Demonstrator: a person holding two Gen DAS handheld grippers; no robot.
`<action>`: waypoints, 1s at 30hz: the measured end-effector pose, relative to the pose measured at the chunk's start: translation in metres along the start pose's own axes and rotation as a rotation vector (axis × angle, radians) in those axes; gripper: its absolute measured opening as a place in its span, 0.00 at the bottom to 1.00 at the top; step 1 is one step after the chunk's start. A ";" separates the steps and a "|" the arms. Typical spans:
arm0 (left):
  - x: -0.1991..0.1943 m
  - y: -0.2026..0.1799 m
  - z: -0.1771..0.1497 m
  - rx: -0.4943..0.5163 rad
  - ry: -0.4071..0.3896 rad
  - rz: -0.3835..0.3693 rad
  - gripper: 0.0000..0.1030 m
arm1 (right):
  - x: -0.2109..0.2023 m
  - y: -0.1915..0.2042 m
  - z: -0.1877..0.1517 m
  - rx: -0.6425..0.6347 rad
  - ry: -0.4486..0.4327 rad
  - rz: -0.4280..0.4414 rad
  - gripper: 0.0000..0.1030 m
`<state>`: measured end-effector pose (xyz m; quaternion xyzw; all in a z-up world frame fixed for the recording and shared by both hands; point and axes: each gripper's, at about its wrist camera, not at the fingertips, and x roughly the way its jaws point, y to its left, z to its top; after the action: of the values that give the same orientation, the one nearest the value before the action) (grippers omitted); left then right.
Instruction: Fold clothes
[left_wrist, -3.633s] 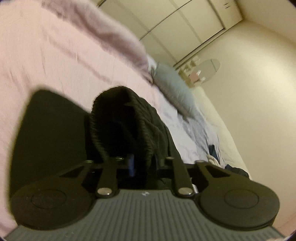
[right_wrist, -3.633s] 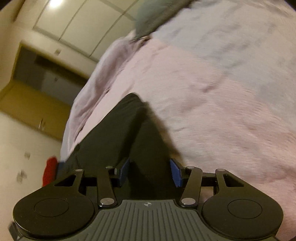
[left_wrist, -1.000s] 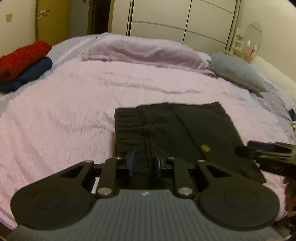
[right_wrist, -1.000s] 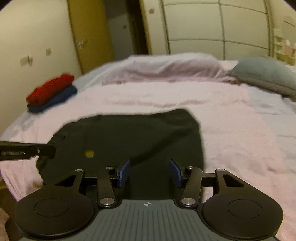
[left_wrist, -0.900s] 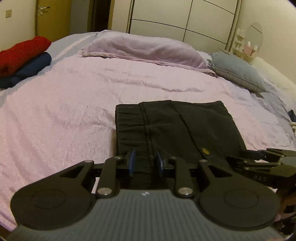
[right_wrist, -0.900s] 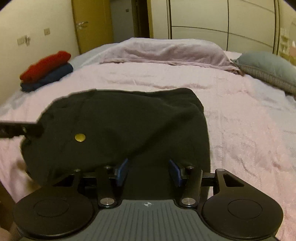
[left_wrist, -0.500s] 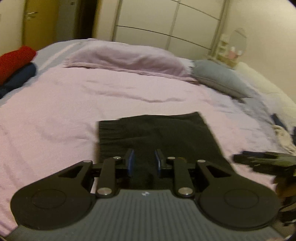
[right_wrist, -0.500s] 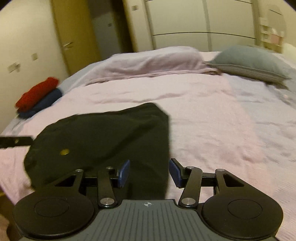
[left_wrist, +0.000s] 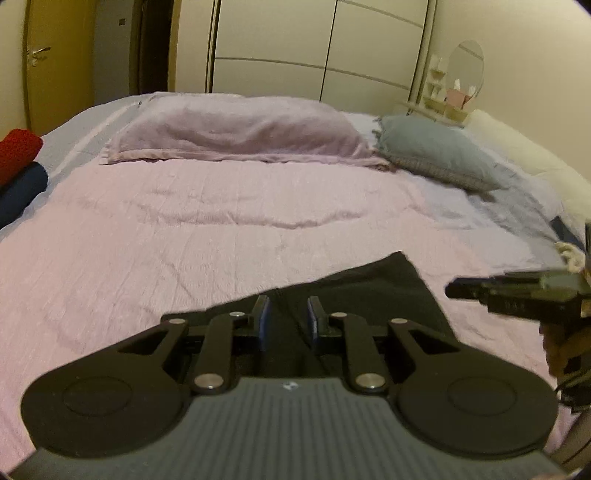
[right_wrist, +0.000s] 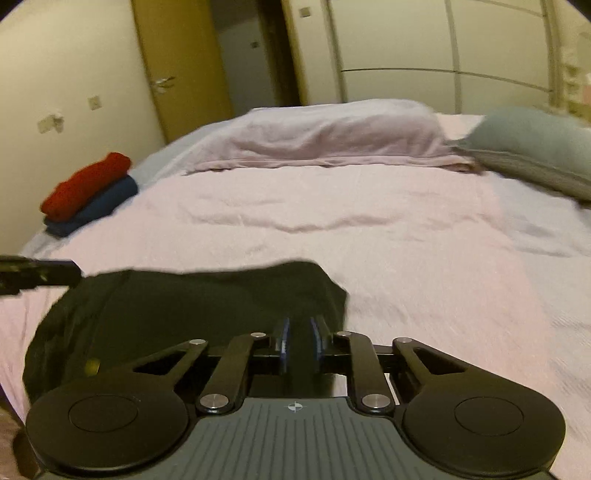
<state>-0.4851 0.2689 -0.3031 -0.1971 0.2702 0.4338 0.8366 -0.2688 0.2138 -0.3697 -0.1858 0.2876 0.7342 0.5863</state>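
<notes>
A folded black garment (left_wrist: 369, 288) lies on the pink bedspread near the bed's front edge; it also shows in the right wrist view (right_wrist: 207, 306). My left gripper (left_wrist: 286, 321) is above its near edge, its jaws a little apart with black cloth seen between them; a grip cannot be told. My right gripper (right_wrist: 299, 339) has its jaws close together on the garment's near right edge. The right gripper also shows at the right of the left wrist view (left_wrist: 517, 293).
A pink bedspread (left_wrist: 184, 229) covers the bed. A lilac pillow (left_wrist: 240, 129) and a grey-blue pillow (left_wrist: 432, 155) lie at the head. A red and navy stack of folded clothes (right_wrist: 88, 192) sits at the left edge. Wardrobe doors stand behind.
My right gripper's jaws have closed from wide open onto the garment's edge. Both grippers have drawn back toward the bed's front edge, so the garment sits lower in both views.
</notes>
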 end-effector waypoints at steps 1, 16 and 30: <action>0.011 0.002 -0.001 0.006 0.013 0.024 0.18 | 0.009 -0.005 0.006 -0.004 -0.005 0.013 0.15; 0.039 0.034 -0.025 -0.045 -0.043 0.053 0.10 | 0.019 -0.026 0.003 0.060 -0.071 0.001 0.12; 0.037 0.041 -0.026 -0.049 -0.033 0.040 0.03 | -0.041 0.023 -0.058 -0.196 0.090 0.008 0.14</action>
<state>-0.5093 0.2995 -0.3500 -0.2048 0.2496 0.4602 0.8270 -0.2850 0.1427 -0.3847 -0.2739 0.2413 0.7520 0.5488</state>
